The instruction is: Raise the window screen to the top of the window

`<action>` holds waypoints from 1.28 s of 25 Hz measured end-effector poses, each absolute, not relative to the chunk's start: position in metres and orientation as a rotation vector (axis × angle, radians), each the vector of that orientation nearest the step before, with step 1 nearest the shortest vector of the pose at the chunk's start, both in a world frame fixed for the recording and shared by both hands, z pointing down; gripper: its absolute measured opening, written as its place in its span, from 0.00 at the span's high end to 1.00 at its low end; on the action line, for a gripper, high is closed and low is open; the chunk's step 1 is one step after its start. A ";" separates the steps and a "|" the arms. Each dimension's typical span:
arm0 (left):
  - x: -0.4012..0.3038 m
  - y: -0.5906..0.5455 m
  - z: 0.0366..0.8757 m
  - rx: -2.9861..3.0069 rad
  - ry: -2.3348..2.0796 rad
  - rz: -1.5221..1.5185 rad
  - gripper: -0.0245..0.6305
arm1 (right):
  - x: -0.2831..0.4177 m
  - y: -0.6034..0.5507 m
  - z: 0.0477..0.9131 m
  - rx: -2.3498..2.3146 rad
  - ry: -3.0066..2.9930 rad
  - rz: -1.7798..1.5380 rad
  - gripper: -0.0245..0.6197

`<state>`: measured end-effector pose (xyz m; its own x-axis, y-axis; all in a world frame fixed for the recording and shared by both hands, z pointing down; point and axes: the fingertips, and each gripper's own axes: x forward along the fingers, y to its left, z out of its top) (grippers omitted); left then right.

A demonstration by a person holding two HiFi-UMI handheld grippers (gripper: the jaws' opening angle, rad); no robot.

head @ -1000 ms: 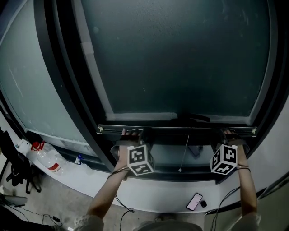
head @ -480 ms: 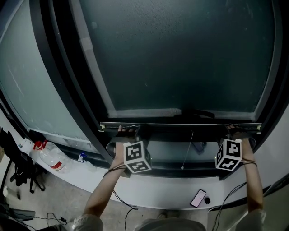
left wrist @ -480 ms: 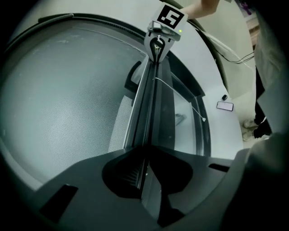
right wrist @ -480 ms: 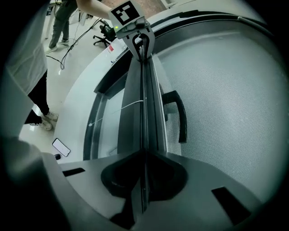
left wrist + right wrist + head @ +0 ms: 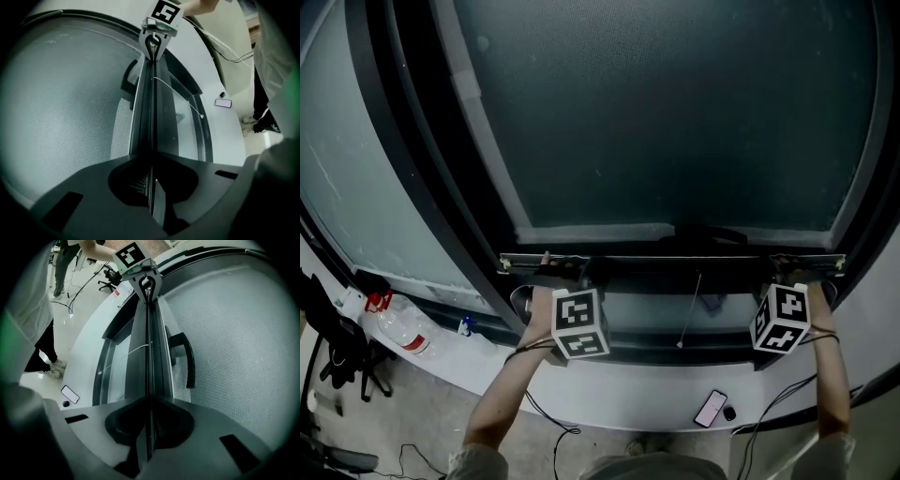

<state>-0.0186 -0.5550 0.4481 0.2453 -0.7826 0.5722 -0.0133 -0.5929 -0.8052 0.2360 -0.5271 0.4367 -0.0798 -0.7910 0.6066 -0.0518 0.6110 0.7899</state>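
The dark mesh window screen fills the window. Its metal bottom bar runs across low down, with a thin pull cord hanging from it. My left gripper is at the bar's left end and its jaws are closing; in the left gripper view the left gripper pinches the bar's thin edge. My right gripper is at the bar's right end, and in the right gripper view the right gripper is clamped on the same edge. A black handle sits on the frame above the bar.
A white sill runs below the window, with a phone and a small dark object lying on it. A water bottle stands at the left, beside a black chair base. Cables trail from both wrists.
Both grippers have closed onto the ends of the bottom bar. The left hand has shifted slightly left, and the bar stays at about the same height.
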 end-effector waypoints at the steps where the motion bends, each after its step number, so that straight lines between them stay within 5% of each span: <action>1: -0.018 -0.555 0.448 -1.820 0.719 -1.423 0.92 | 0.236 -0.527 0.436 0.733 -1.547 -0.713 0.92; 13: -0.019 -0.554 0.452 -1.871 0.595 -1.636 0.93 | 0.235 -0.525 0.437 0.608 -1.537 -0.528 0.93; 32: -0.021 -0.551 0.427 -1.980 0.649 -1.515 0.93 | 0.233 -0.522 0.410 0.647 -1.608 -0.541 0.93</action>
<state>-0.0214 -0.5508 0.4269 0.2451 -0.6719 0.6989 -0.0418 -0.7275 -0.6848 0.2334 -0.5217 0.4095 -0.0849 -0.6812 0.7272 -0.1029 0.7319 0.6736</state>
